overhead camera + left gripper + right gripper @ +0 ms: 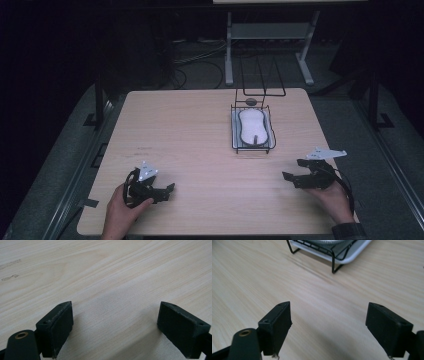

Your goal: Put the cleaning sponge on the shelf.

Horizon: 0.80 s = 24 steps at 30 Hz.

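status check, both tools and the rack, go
Left tool open, empty, low over the table. Right tool open, empty. White dish in wire rack, untouched. Nothing in the way.

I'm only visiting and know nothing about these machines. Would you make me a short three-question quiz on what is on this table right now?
1. True or false: the left claw grips something.
2. Where does the white oval slab lie?
A. bare on the light wooden table
B. in the black wire rack over a pale tray
C. between the right claw's jaws
3. Fill in: both claws stand ____, with nothing but tabletop between their jaws.

Key:
1. False: its jaws are apart and empty.
2. B.
3. open.
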Each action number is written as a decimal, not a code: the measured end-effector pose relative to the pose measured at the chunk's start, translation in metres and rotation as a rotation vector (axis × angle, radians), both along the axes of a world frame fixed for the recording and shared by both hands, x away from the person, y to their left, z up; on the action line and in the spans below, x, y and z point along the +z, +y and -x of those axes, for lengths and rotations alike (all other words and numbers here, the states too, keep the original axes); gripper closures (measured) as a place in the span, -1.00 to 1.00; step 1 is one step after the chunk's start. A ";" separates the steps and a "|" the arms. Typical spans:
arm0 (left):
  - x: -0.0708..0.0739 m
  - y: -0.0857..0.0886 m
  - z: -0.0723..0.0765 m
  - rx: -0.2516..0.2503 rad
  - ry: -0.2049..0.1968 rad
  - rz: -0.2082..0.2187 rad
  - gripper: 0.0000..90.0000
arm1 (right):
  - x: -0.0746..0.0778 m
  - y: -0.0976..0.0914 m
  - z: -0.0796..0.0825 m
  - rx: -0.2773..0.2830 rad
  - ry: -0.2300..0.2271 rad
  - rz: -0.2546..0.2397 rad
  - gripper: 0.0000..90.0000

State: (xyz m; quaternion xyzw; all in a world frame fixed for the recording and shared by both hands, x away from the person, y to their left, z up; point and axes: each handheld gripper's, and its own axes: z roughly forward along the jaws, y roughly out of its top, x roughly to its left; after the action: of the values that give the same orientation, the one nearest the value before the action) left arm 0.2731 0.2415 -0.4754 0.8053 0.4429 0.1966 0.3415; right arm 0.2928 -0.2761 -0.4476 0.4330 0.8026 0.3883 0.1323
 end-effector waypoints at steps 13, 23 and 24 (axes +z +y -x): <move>0.000 0.000 0.000 -0.001 0.000 -0.001 -0.72 | -0.021 -0.002 0.018 -0.076 0.010 0.130 -0.69; 0.000 0.000 0.000 -0.001 0.000 -0.001 -0.72 | -0.035 -0.003 0.026 -0.087 -0.026 0.098 -0.74; 0.000 0.000 0.000 -0.001 0.000 -0.001 -0.72 | -0.035 -0.003 0.026 -0.087 -0.026 0.098 -0.74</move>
State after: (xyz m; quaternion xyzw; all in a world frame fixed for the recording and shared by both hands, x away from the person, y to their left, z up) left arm 0.2729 0.2416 -0.4754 0.8058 0.4423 0.1966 0.3411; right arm 0.2664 -0.2790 -0.4824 0.4555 0.7992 0.3482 0.1805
